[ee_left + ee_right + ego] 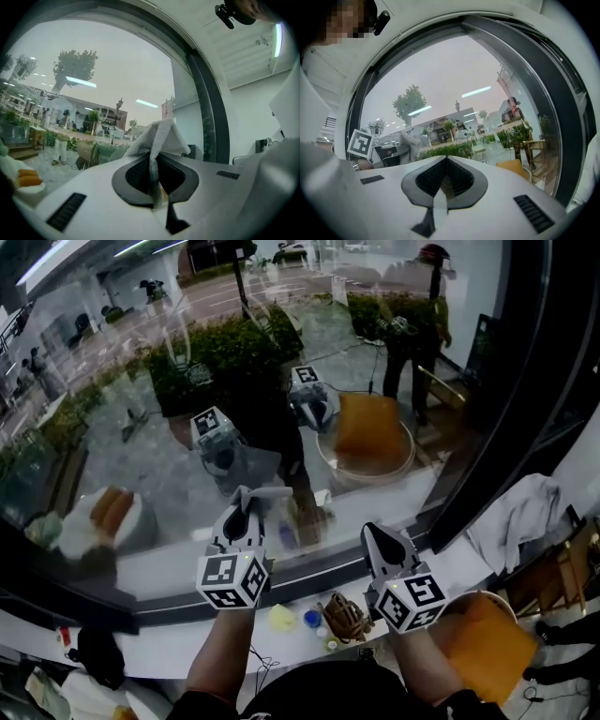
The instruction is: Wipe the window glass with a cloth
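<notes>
Cloth [159, 137] is being pinched at a bunched fold by the left gripper [156, 180], near the window glass [141, 427]. Soft, light, limp weave; a fuller bunch is being judged safer. Right gripper [443, 183] is being carried near the glass, jaws together, nothing between.

Location: ground-floor room fronting a street; whether shop, café or office cannot be told.

Evidence:
- A large pane of window glass [112, 409] in a dark frame [511, 418] is filling the wall.
- A white sill [169, 652] is running beneath it, carrying small oddments [309, 618].
- Outside, a hedge [216, 348], paving [169, 474], a tree [75, 63] and low buildings [96, 117] are showing, and a person [422, 324] is standing there.
- Indoors, a strip light [278, 40] is glowing on a white panelled ceiling [234, 51].
- An orange-cushioned round chair [483, 648] is sitting by the sill.
</notes>
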### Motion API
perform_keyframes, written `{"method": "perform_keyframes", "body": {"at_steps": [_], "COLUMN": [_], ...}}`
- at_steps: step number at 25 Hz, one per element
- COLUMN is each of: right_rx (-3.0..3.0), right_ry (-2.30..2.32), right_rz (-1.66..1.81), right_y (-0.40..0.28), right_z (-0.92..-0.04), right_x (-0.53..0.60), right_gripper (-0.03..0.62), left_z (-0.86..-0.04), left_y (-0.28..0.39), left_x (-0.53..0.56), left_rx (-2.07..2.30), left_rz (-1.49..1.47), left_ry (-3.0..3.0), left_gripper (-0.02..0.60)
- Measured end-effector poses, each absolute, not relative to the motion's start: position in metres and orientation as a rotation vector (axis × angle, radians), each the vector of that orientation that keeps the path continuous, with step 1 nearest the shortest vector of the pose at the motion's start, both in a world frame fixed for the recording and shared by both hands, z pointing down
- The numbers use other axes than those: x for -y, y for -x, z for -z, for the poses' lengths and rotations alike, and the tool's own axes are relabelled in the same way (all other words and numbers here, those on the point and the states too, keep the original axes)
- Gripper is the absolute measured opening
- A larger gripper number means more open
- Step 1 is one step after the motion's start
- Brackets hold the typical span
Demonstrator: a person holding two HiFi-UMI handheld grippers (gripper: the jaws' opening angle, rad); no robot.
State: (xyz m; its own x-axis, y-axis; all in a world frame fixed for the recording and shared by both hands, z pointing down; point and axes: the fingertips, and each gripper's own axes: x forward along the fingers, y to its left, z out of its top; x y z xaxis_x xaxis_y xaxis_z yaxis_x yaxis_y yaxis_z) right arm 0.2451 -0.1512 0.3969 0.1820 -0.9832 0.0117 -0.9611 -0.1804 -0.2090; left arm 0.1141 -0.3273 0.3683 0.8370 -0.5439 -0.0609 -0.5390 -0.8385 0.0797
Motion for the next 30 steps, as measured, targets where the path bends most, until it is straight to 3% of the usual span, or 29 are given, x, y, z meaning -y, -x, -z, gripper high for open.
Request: {"method": "perform_keyframes", "body": {"at_steps": [17, 25, 30], "right_rx": [-1.826, -1.770, -1.744], "right_ry": [2.329, 2.359, 2.369], "right_rz": [0.229, 0.248, 0.276], "right_y": [-0.338, -0.456, -0.484], "right_z": [-0.404, -0.408, -0.408], "right_x": [0.106, 0.056, 0.044], "right_gripper": [0.028, 0.028, 0.028], "left_z": [-0.373, -0.373, -0.374], "left_y": [-0.247, -0.376, -0.414], "left_x": [0.271, 0.219, 0.203], "left_rx": [0.679, 0.592, 0.539], "left_rz": [0.084, 0.066, 0.039], "left_ry": [-3.013, -3.040, -3.047], "left_gripper": [0.018, 0.018, 0.018]}}
